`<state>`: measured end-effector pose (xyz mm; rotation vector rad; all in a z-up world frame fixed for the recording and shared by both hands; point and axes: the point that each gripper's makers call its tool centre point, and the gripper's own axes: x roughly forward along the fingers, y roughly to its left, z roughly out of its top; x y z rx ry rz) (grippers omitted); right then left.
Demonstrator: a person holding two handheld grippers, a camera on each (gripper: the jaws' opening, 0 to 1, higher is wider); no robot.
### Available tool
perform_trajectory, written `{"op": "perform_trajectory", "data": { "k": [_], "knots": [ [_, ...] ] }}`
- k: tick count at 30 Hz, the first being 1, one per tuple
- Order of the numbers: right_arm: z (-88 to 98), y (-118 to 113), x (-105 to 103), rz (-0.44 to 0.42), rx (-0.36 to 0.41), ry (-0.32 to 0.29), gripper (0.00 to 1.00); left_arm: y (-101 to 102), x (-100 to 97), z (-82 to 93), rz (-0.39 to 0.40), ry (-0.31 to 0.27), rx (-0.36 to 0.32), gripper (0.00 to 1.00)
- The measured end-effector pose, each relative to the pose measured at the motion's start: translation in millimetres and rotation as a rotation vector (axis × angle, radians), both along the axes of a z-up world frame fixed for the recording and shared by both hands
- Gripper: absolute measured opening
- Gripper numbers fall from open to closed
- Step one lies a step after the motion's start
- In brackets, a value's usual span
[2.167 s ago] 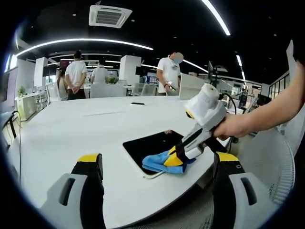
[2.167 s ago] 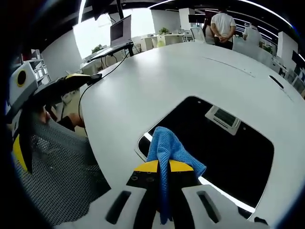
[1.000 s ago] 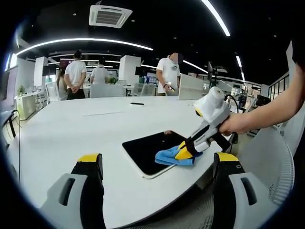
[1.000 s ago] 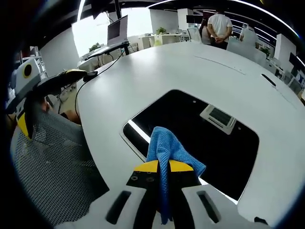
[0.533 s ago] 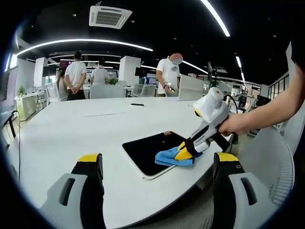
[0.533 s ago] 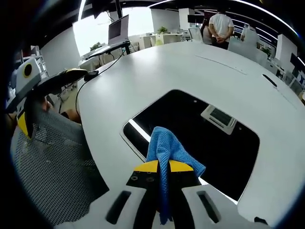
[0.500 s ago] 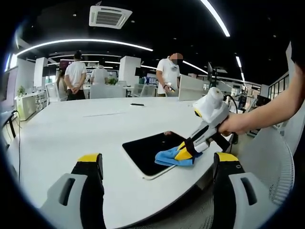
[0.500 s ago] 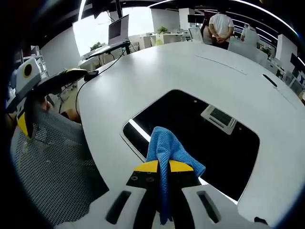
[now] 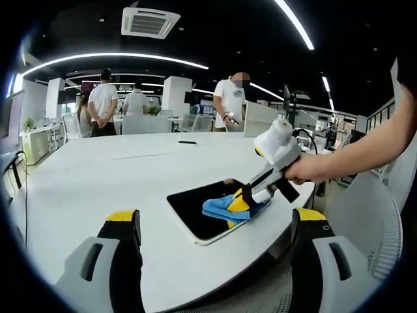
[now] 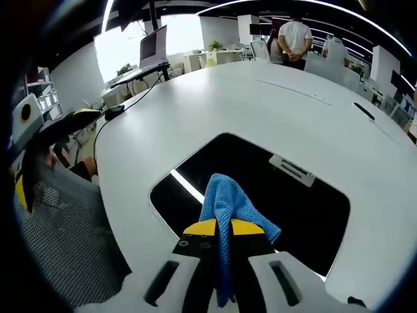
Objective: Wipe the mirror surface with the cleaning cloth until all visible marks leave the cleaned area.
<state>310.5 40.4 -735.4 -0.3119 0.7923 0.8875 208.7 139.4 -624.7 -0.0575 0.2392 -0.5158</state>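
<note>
A dark mirror [image 9: 202,207] [image 10: 247,195] lies flat near the white table's rounded edge. My right gripper [image 10: 223,228] is shut on a blue cleaning cloth [image 10: 229,201], which rests on the mirror's near part. From the left gripper view, that right gripper [image 9: 244,199] comes in from the right in a person's hand and presses the cloth [image 9: 225,208] onto the mirror's right half. My left gripper [image 9: 215,225] hangs open above the table's near edge, with nothing between its fingers, well short of the mirror. The left gripper [image 10: 39,140] also shows at the right gripper view's left side.
The white table [image 9: 98,176] stretches far behind the mirror. A thin dark object [image 9: 187,141] lies on it far back. Several people [image 9: 231,98] stand beyond the table. A mesh chair [image 10: 62,241] sits by the table edge, and a cable [image 10: 107,130] runs over it.
The right gripper has slid the cloth from the mirror's right edge inward toward its middle. My left gripper has stayed still and open.
</note>
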Motion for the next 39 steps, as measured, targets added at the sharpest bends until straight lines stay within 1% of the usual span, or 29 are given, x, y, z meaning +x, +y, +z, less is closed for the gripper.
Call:
{"op": "perform_trajectory", "data": {
  "k": [8,13,15,20,23,27,32,34,39],
  "knots": [
    [0.6,4,28,-0.027,-0.01,-0.015,0.0,0,-0.4,-0.5,-0.002,0.003,0.001,0.95],
    [0.6,5,42,-0.052,-0.018,-0.017,0.0,0,-0.3,-0.5,-0.001,0.003,0.001,0.94],
    [-0.6,5,52,-0.062,-0.023,-0.017,0.0,0,-0.5,-0.4,-0.002,0.003,0.0,0.94],
    [0.4,6,59,-0.078,-0.035,-0.019,0.0,0,-0.8,-0.7,-0.004,0.006,0.0,0.94],
    [-0.8,5,69,-0.086,-0.045,-0.023,0.0,0,-0.9,-0.7,-0.004,0.006,0.0,0.94],
    [-1.1,6,72,-0.109,-0.051,-0.017,0.0,0,-1.1,-0.9,0.0,0.006,0.002,0.94],
    [-0.9,10,85,-0.126,-0.069,-0.019,0.0,0,-1.0,-0.9,-0.002,0.007,0.001,0.94],
    [-1.0,10,91,-0.142,-0.065,-0.014,0.0,1,-0.9,-0.5,0.0,0.004,0.0,0.94],
    [-0.3,10,92,-0.162,-0.058,-0.01,0.0,1,-0.9,-0.8,0.001,0.005,0.001,0.94]
  ]
}}
